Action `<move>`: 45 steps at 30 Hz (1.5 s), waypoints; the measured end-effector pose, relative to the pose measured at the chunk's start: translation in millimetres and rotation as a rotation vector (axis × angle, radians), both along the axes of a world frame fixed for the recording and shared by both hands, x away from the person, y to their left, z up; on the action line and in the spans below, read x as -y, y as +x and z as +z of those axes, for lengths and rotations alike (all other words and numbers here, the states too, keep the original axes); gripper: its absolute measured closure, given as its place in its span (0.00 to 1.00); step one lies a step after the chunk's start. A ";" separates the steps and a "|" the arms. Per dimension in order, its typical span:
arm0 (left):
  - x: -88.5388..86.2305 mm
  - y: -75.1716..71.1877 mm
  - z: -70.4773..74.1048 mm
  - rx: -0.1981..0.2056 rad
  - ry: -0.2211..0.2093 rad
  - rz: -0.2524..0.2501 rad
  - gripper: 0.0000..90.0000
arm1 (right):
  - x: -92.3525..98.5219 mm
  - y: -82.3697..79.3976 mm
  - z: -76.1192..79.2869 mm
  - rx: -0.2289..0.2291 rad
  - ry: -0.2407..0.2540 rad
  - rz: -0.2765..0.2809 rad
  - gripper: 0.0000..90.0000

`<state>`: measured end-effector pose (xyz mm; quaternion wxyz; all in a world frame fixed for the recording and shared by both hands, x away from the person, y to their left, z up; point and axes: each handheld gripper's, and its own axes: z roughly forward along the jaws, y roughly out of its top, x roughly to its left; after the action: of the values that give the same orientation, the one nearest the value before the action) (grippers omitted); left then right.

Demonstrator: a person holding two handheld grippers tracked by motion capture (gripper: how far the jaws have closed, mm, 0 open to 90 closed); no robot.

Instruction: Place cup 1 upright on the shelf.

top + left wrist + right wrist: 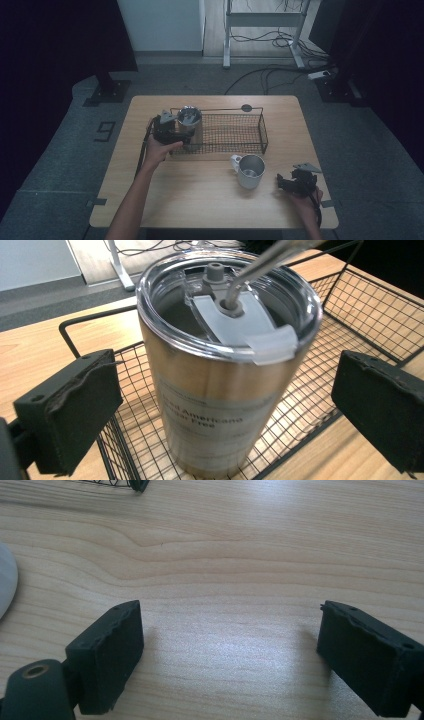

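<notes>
Your left tongs (pixel 220 405) stand wide apart with the tall steel tumbler with a clear plastic lid (pixel 220 365) between them; neither black pad (pixel 75 405) touches its wall, so nothing is clamped. The tumbler stands upright inside the black wire basket (pixel 235 132), at the basket's left end. In the high view your left hand (pixel 160 147) and the tongs' body cover the tumbler's lower half, so you see little more than its lid there. In the left gripper view the tumbler's foot is cut off at the bottom edge, and the printed label on its side is too faint to read in full. A metal straw (pixel 260 265) rises from the lid's grey slider and leaves the picture at the top.

Your right tongs (pixel 227 650) are also apart, with bare wooden table (pixel 240 555) between the pads and nothing gripped. They rest on the table well to the right of the basket and nearer to you. A white mug with a steel-coloured inside (pixel 249 171) stands just in front of the basket, between it and your right tongs. In the right gripper view a pale curved sliver at the left edge is probably that mug, though you cannot be sure, and a corner of the basket is cut off at the top.

The room beyond the table is dark and hard to make out.
</notes>
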<state>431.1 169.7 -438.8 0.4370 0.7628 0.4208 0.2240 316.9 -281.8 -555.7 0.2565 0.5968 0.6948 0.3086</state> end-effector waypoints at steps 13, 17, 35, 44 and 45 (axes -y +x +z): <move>-6.9 -35.9 -5.1 0.026 -0.019 -0.027 0.04 | -0.1 0.0 0.1 0.000 0.001 -0.001 0.12; -7.1 -46.1 -6.2 0.012 -0.022 -0.036 0.04 | -0.1 0.0 0.1 0.000 0.001 -0.002 0.13; -32.0 -100.2 -32.3 -0.032 -0.084 -0.035 0.10 | -0.1 0.0 0.1 0.000 0.002 -0.001 0.13; -46.7 -121.9 -56.8 -0.088 -0.108 -0.028 0.14 | -0.1 0.0 0.1 0.000 0.002 -0.002 0.13; -46.7 -121.9 -56.8 -0.088 -0.108 -0.028 0.15 | -0.1 0.0 0.1 0.000 0.002 -0.002 0.13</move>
<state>309.2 216.3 -495.6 0.4616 0.7531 0.4403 0.1610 316.9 -281.7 -555.6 0.2562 0.5977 0.6940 0.3090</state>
